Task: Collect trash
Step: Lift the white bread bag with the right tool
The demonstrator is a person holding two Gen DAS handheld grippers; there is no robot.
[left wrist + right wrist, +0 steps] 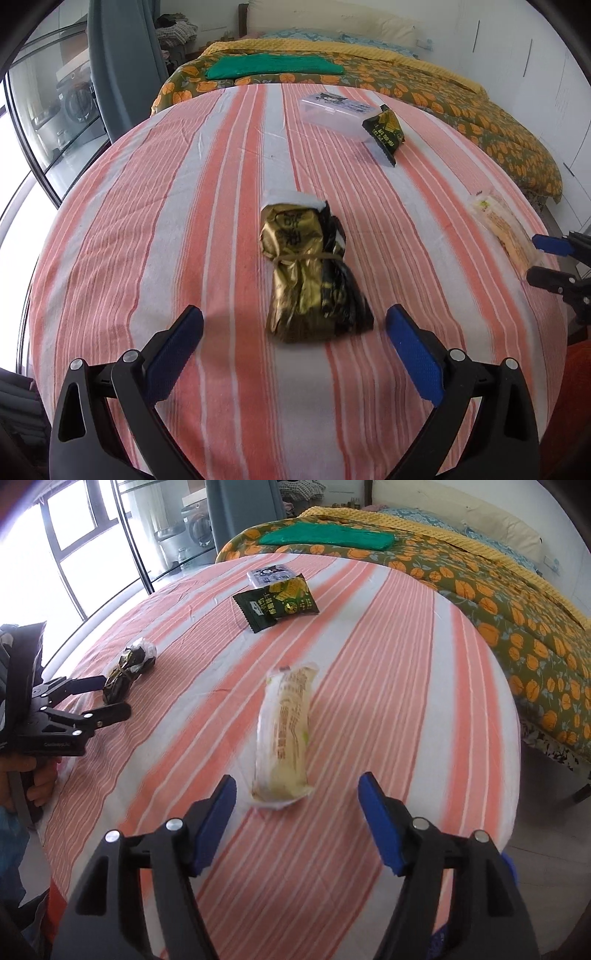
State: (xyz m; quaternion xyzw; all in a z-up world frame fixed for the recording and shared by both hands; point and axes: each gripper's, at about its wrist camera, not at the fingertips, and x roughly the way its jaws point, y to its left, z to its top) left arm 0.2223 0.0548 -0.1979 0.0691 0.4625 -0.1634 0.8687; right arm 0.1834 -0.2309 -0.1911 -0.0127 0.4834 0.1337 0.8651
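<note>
**A:** Three wrappers on the striped cloth (388, 664), by my count, plus one clear plastic box (334, 110) at the upper right of the left wrist view. Do you get the same?

**B:** Yes. One gold-and-black foil packet (314, 273) in the middle of the left wrist frame, one pale yellow wrapper (284, 738) at the centre of the right wrist frame, and one dark green snack packet (277, 605) leaning on the box further up.

**A:** And the two grippers?

**B:** The left gripper (295, 328) has its jaws spread wide, nothing between the pads; the foil packet's near end sits just ahead of them. The right gripper (297, 794) is also spread, with the pale wrapper's near end lying in the gap, untouched as far as I can see.

**A:** How will they handle?

**B:** Light and crinkly, I'd judge. The foil one is bundled and bound with a band around its middle, so it looks bulkier and should give the pads something to bite across its width. The pale wrapper looks flat, thin and slick; it may slide on the cloth, so pinching across its near end seems the safer hold.

**A:** Fragile?

**B:** Hardly. Crushing them should not matter.
</note>
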